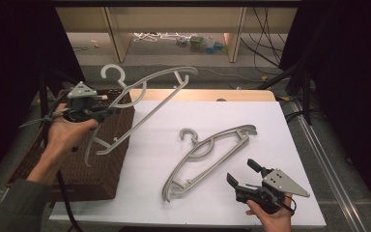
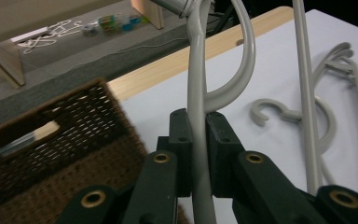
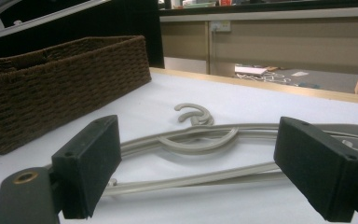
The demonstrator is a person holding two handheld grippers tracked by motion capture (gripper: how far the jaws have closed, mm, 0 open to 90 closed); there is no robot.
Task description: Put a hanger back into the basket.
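Right gripper (image 1: 241, 175) waited at near table edge, jaws wide, empty. Second hanger (image 1: 207, 157) lay flat on white table (image 1: 270, 125). Beyond, left gripper (image 1: 107, 112) clamped raised hanger (image 1: 145, 104) above wicker basket (image 1: 104, 164); advisable: lower hook-first, level, clearing rim.
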